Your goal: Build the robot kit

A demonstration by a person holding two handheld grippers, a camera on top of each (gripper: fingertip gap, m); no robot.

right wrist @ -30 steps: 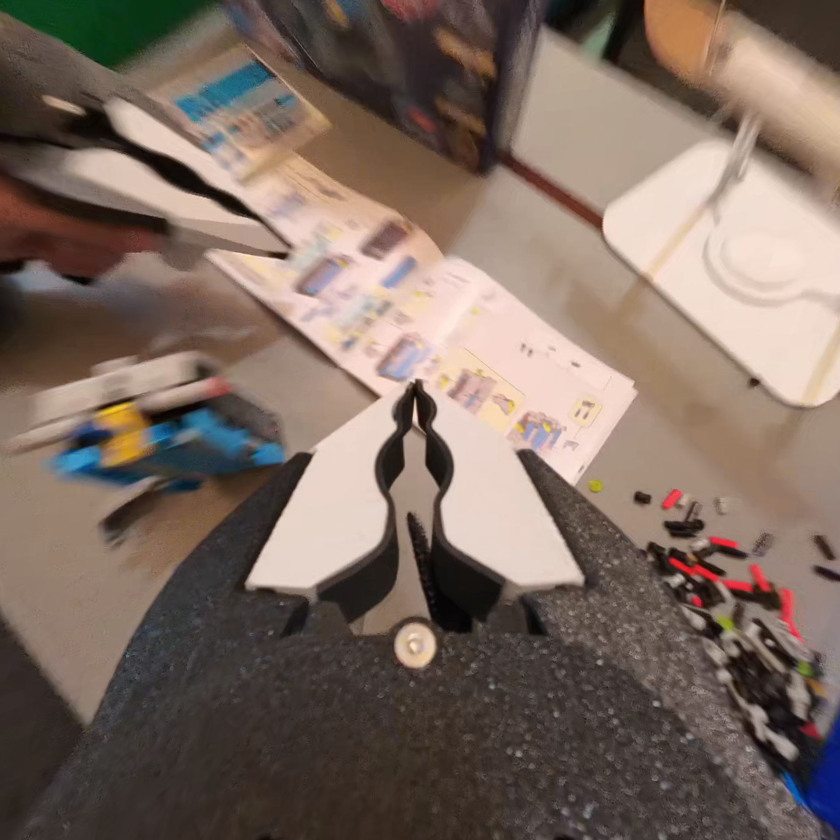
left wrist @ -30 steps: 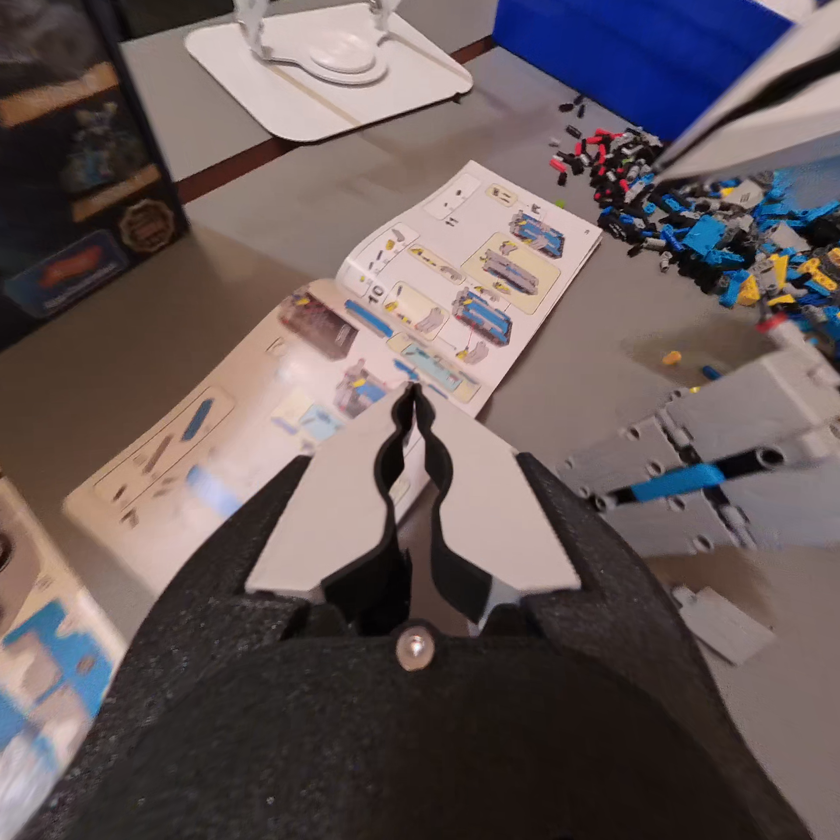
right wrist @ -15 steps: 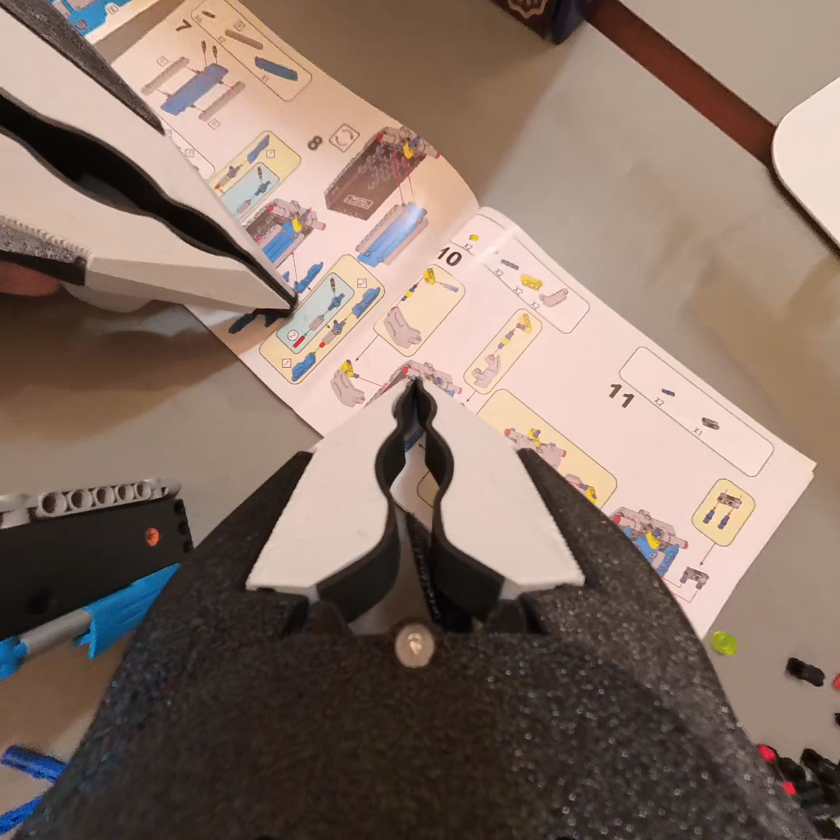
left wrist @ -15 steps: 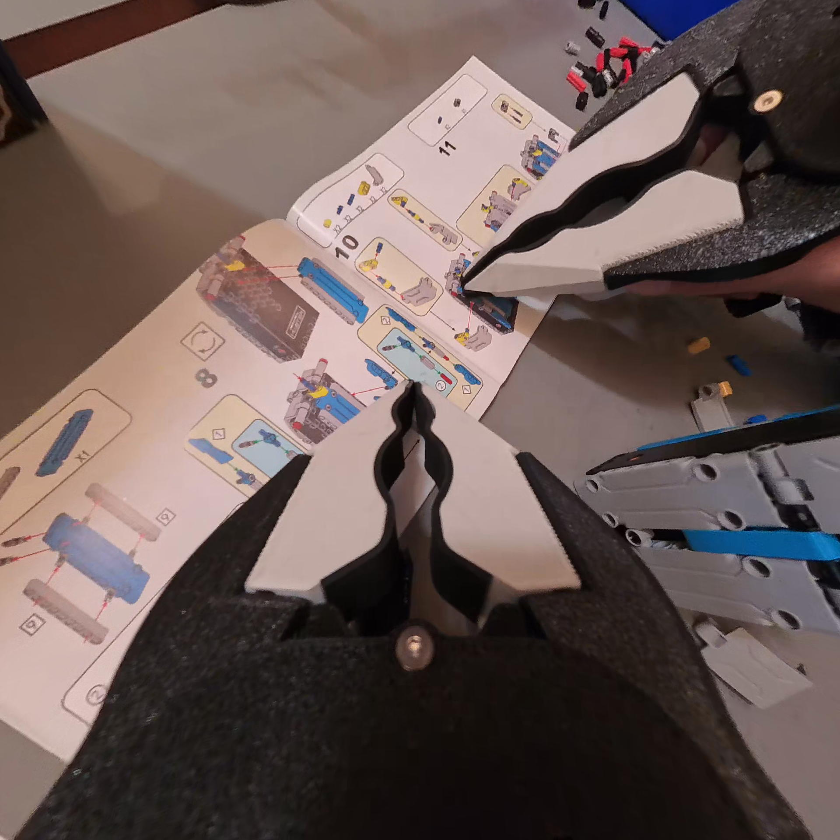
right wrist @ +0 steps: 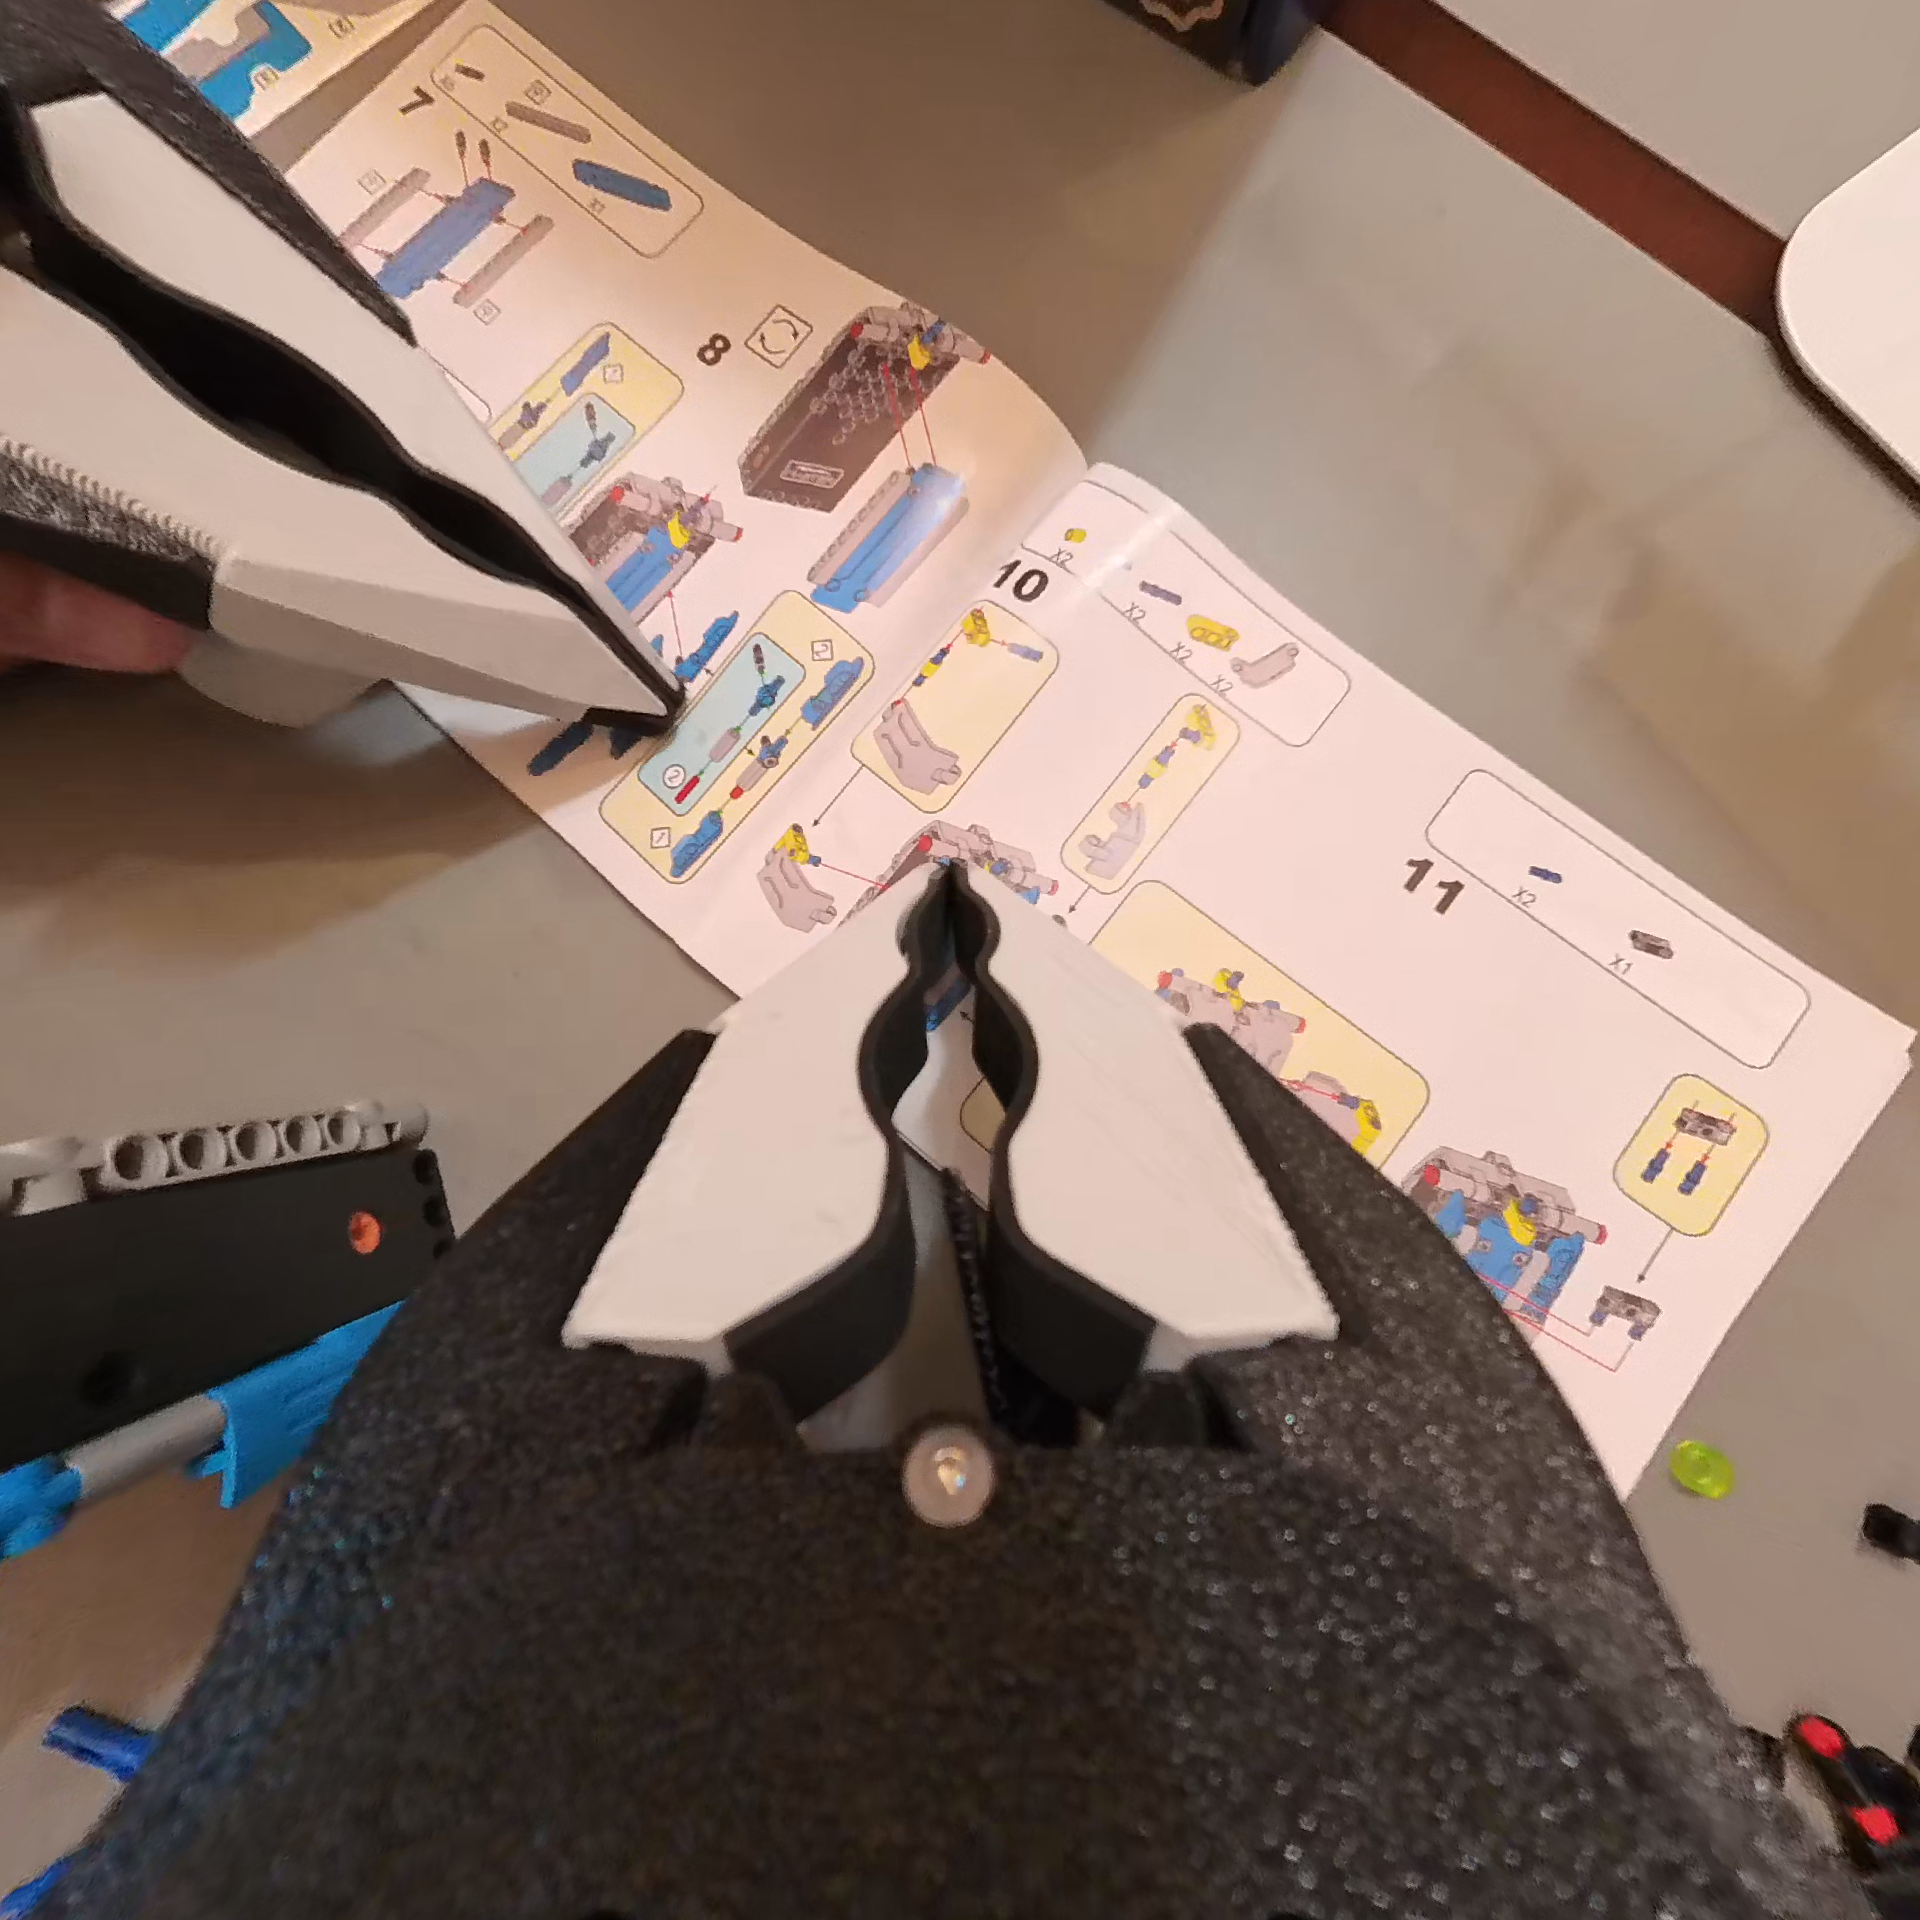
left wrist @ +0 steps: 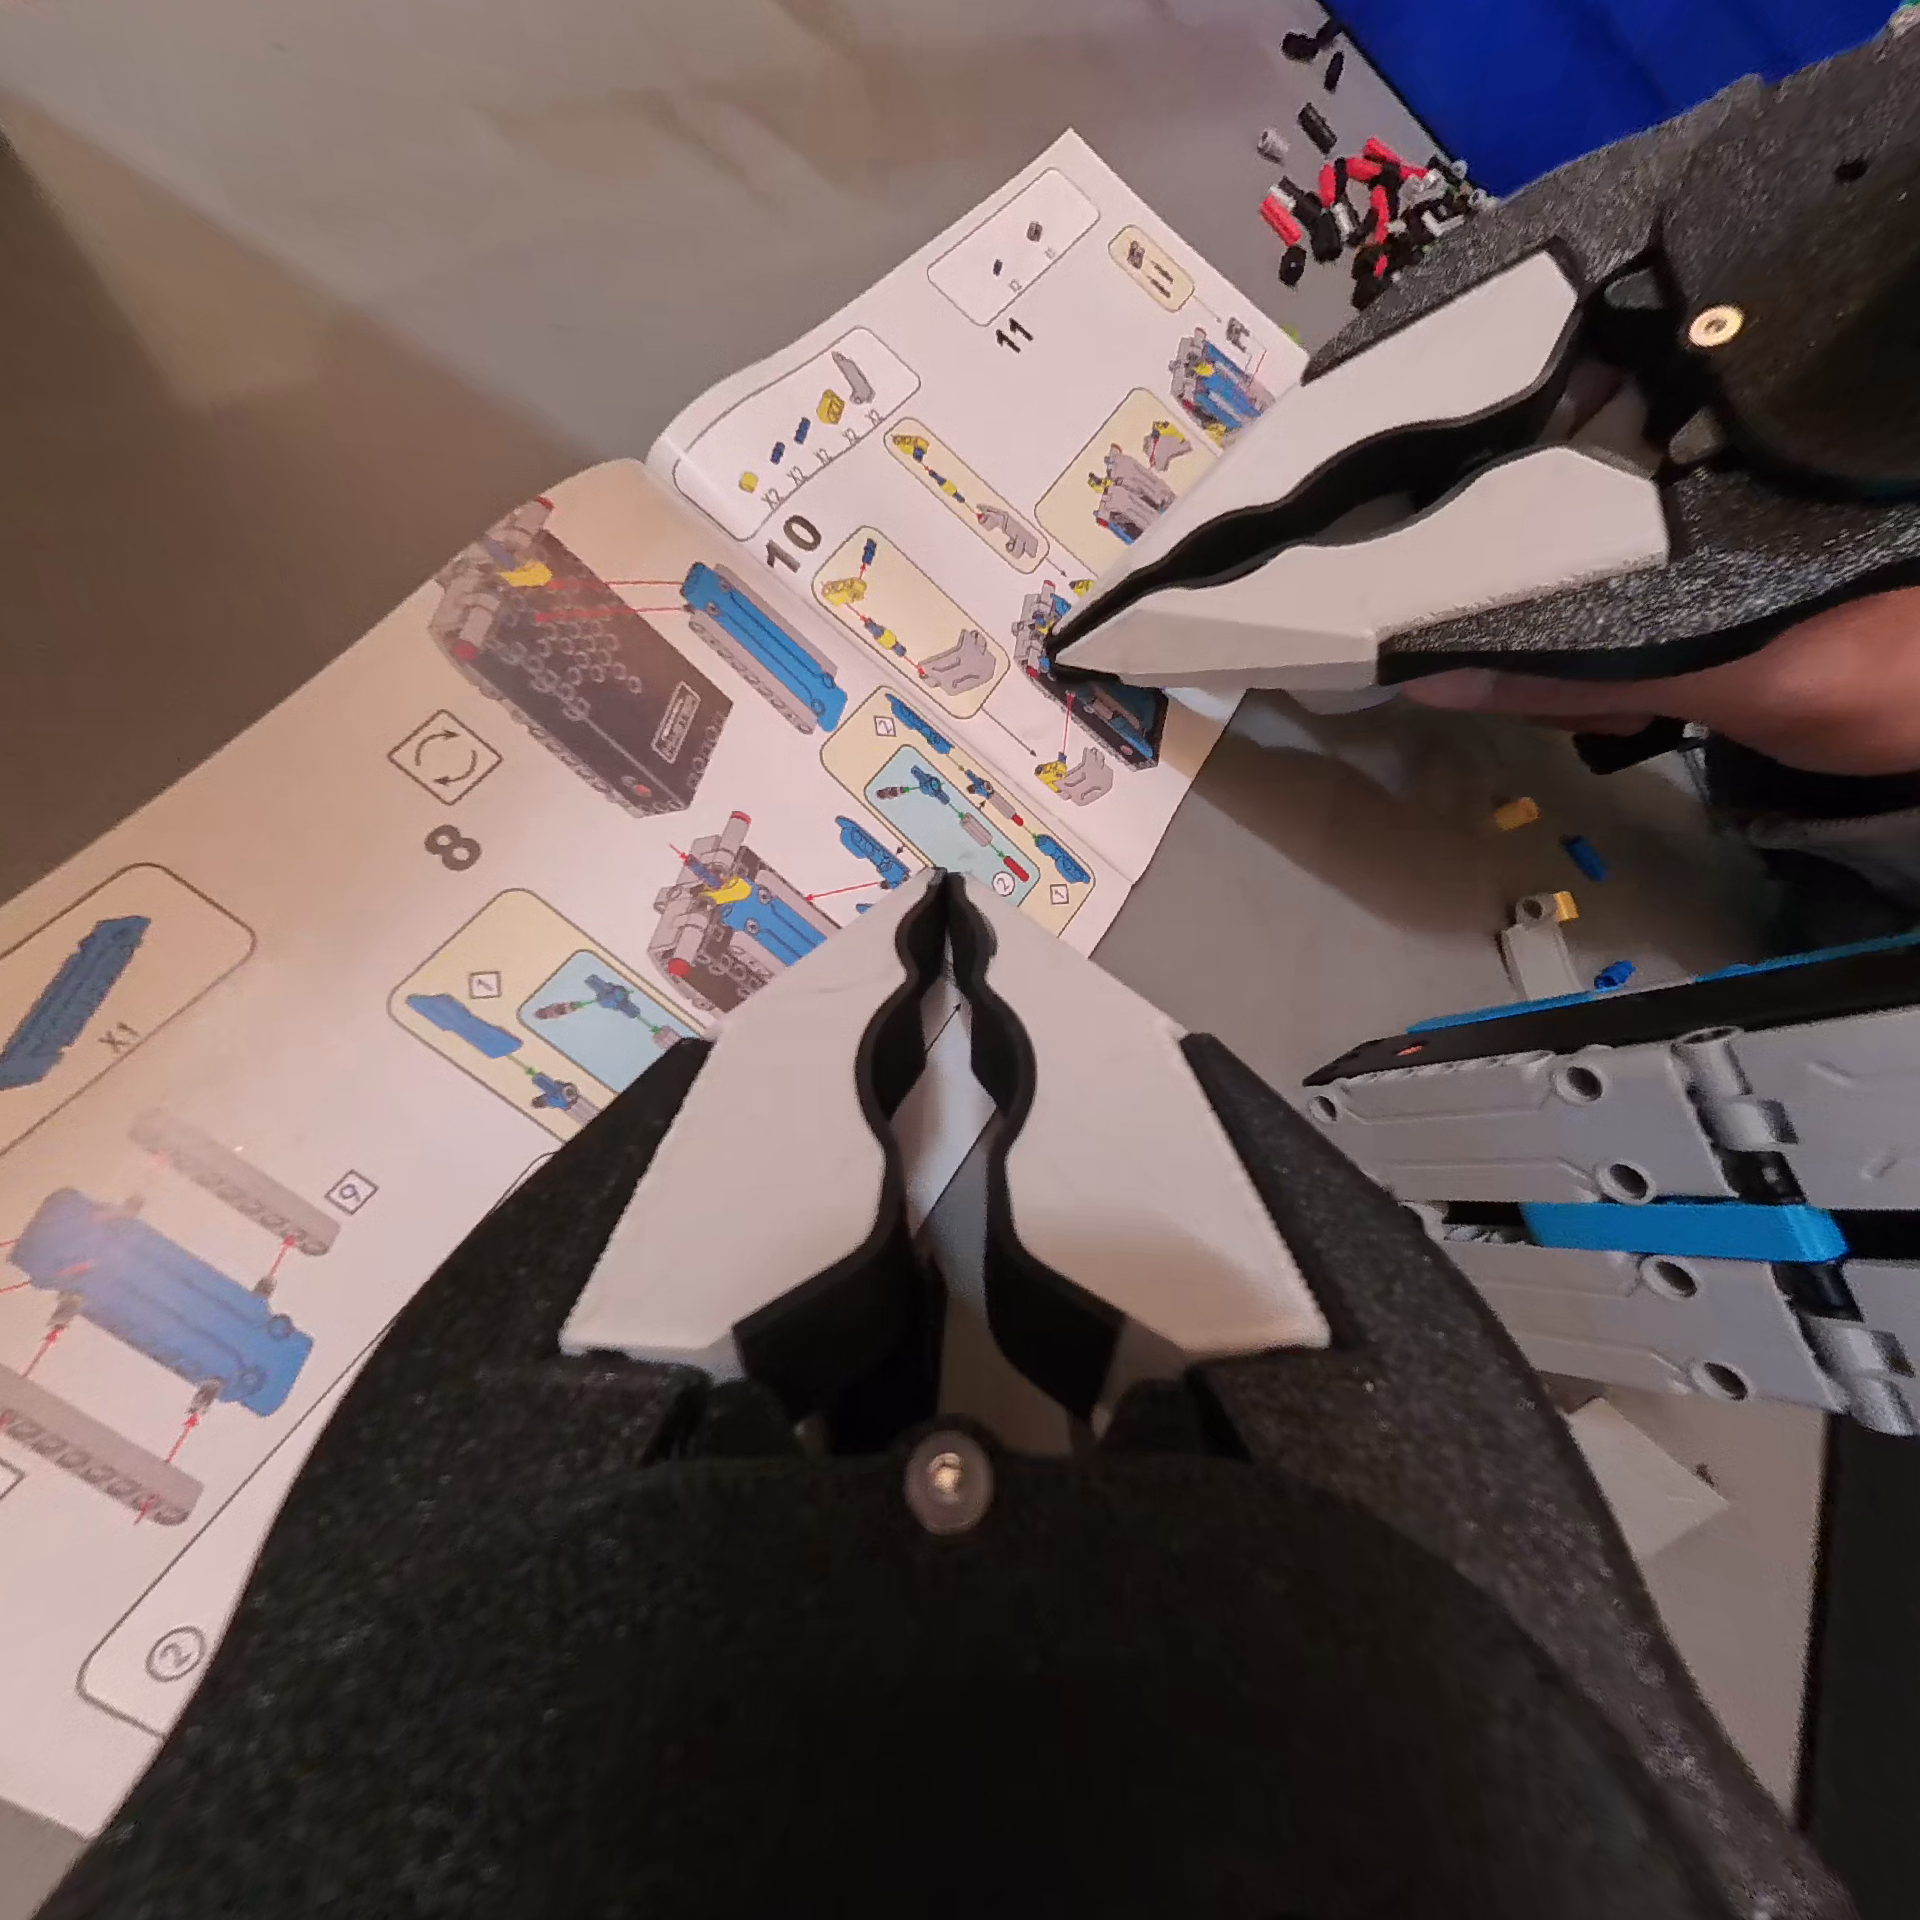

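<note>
two closed grippers meet over an open building-brick instruction booklet

the left gripper [left wrist: 943, 883] is clenched with its fingertips together and nothing between them, its tip poised over the near edge of the open instruction booklet [left wrist: 582, 831] on the grey table [left wrist: 416, 208]. the right gripper [right wrist: 948, 878] is likewise clenched on nothing, its tip over the booklet's right-hand page beside a drawing of a grey and blue assembly. in the left wrist view the right gripper [left wrist: 1049, 649] comes in from the right with a hand [left wrist: 1683, 696] beneath it; in the right wrist view the left gripper [right wrist: 665, 707] reaches in from the left, its tip at the booklet's near edge. whether either tip touches the paper cannot be told.

the booklet lies flat and unfolded, its long axis running diagonally across both views, with the centre fold between the two tips. its pages bear numbered step diagrams in blue, yellow and grey.

a partly built grey, black and blue brick model [left wrist: 1662, 1195] lies just beside the booklet's near edge. small red and black loose pieces [left wrist: 1351, 208] are scattered past the far corner, near a blue bin [left wrist: 1610, 62]. a round lime-green piece [right wrist: 1702, 1468] sits just off the booklet's corner
</note>
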